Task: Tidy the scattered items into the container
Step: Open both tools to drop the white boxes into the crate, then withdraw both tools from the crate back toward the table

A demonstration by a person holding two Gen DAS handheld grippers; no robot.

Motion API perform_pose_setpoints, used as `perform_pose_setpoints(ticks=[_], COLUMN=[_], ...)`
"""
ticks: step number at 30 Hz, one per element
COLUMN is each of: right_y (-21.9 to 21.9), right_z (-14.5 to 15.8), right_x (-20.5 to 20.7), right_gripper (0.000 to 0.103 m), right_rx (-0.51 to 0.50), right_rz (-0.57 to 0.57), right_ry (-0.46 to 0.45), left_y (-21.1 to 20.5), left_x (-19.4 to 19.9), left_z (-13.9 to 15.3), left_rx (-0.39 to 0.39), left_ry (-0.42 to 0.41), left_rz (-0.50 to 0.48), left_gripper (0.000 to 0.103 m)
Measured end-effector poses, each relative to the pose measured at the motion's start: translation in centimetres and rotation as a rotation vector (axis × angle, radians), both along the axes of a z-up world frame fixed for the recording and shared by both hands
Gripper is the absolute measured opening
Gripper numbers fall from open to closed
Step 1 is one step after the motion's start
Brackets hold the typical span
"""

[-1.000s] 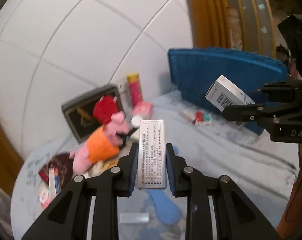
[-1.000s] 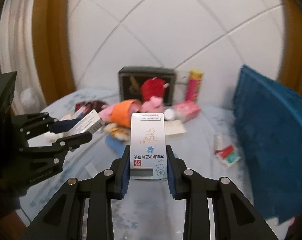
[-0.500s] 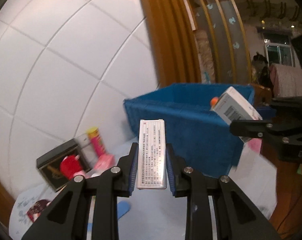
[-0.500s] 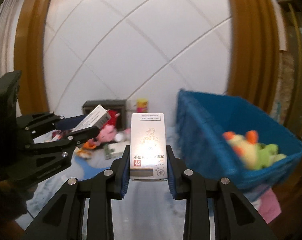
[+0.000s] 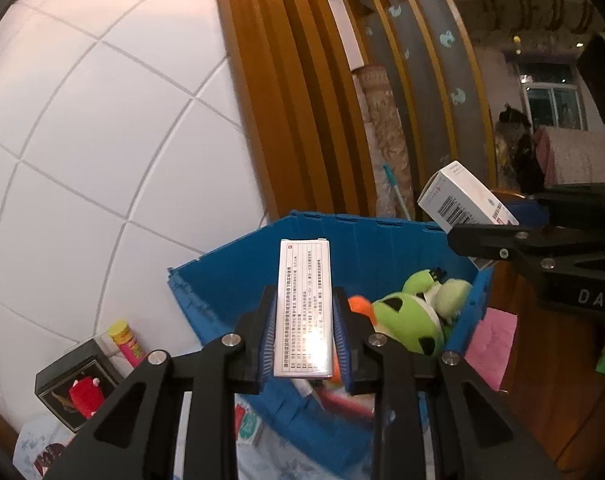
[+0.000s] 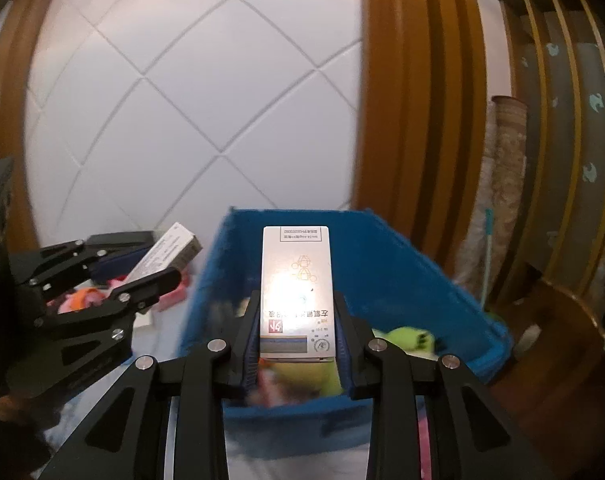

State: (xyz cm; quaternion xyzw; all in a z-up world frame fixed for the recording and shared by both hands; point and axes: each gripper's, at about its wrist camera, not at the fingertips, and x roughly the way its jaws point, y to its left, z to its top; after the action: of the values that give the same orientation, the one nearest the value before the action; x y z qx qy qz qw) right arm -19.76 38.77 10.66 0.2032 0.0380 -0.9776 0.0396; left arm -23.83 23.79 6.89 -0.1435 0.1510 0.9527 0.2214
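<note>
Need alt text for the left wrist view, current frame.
Left gripper clamps a slim white printed carton above an open blue plastic crate holding a green plush frog. At right, the right gripper holds a white barcoded box.

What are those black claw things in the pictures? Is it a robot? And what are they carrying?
No robot here: a person holds one black gripper in each hand, and each gripper has a small camera looking along its two fingers. So each picture is what one gripper sees.

In the left camera's picture, the left gripper squeezes a slim white box with tiny print. In the right camera's picture, the right gripper squeezes a wider white box. Each gripper also shows at the side of the other's picture.

Both are held up near a blue bin, where a green plush toy already lies. A yellow-capped tube and a dark box stand by the white wall.
</note>
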Motion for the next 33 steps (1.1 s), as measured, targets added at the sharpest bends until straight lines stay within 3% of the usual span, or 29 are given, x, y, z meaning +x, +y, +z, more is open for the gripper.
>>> perform_pose_setpoints(ticks=[4,5,6,8,9,13,16,19,24,26,33], right_y=[2.3,2.9,3.3,4.1,4.5,5.2,5.4,4.8,3.5,2.8,1.5], right_z=[0.5,0.7,0.9,1.4,1.7,2.5,2.3,1.6,-0.1,-0.7,-3.3], right_x=[-4.5,-5.9,-6.8,-7.7,-7.8,-5.9,-3.6,-1.0,2.8,3.9,6.3], right_gripper=[0.031,0.032,0.04,0.061,0.063,0.067,0.068,0.076,0.078,0.082,0.083], right_rx=[-0.026,-0.033,-0.034,-0.034,-0.038,-0.066,-0.095,-0.099,-0.092,-0.088,-0.131], right_rz=[-0.041,-0.059,-0.076,-0.102,-0.111,-0.102,-0.086,-0.079,-0.069,-0.073,-0.084], right_ry=[-0.017,-0.028,-0.029,-0.019,-0.011,0.044,0.085,0.117,0.158,0.16,0.114], left_y=[3.9,4.7,5.1,5.0,4.7,3.8,3.6,3.4,2.6,2.2,-0.4], left_x=[-4.1,-5.2,-5.9,-6.1,-5.8,-4.2,-2.7,-1.1,1.9,2.8,5.6], left_z=[1.3,1.8,2.5,3.5,3.8,4.6,4.3,3.9,2.6,2.1,0.4], left_rx=[-0.07,-0.082,-0.085,-0.062,-0.04,0.022,-0.001,-0.005,-0.003,-0.007,0.022], left_ry=[-0.035,-0.048,-0.046,-0.007,0.023,0.062,0.093,0.117,0.134,0.137,0.118], left_rz=[0.062,0.094,0.125,0.176,0.186,0.164,0.173,0.181,0.186,0.196,0.241], left_gripper=[0.026,0.033,0.041,0.099,0.103,0.103,0.103,0.103,0.103,0.103,0.103])
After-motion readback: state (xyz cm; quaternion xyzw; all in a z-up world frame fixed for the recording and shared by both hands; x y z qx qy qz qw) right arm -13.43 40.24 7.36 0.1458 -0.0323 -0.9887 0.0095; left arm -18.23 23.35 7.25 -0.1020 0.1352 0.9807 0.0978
